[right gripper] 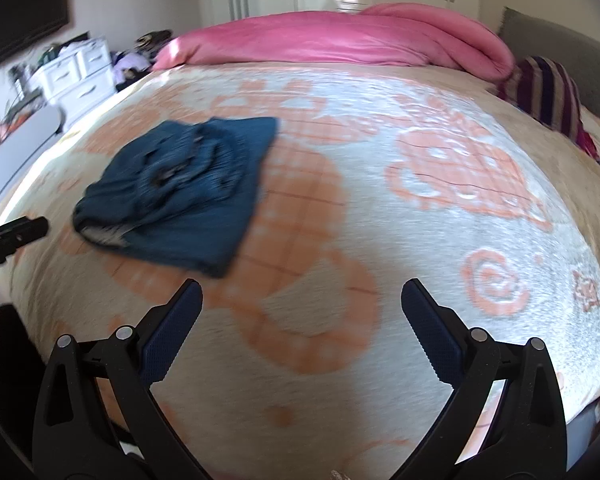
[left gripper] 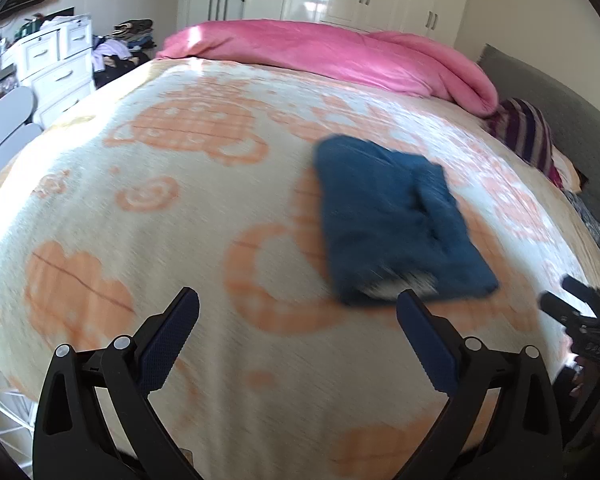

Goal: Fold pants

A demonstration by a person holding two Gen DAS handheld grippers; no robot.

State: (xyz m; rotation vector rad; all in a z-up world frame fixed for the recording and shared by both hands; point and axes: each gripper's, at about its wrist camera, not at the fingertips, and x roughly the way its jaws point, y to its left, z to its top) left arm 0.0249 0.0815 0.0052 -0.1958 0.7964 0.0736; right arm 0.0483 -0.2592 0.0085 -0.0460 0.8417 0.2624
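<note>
Jaws of both the left gripper (left gripper: 298, 304) and right gripper (right gripper: 302, 294) stood apart and empty above the bed (left gripper: 180, 208), where soft, limp blue pants (left gripper: 392, 216) lay folded, probably best gripped at an edge.

Bed (left gripper: 180, 240), cream-orange blanket; on it folded blue pants (left gripper: 396, 216), pink duvet (left gripper: 320, 52), striped pillow (left gripper: 528, 132)
</note>
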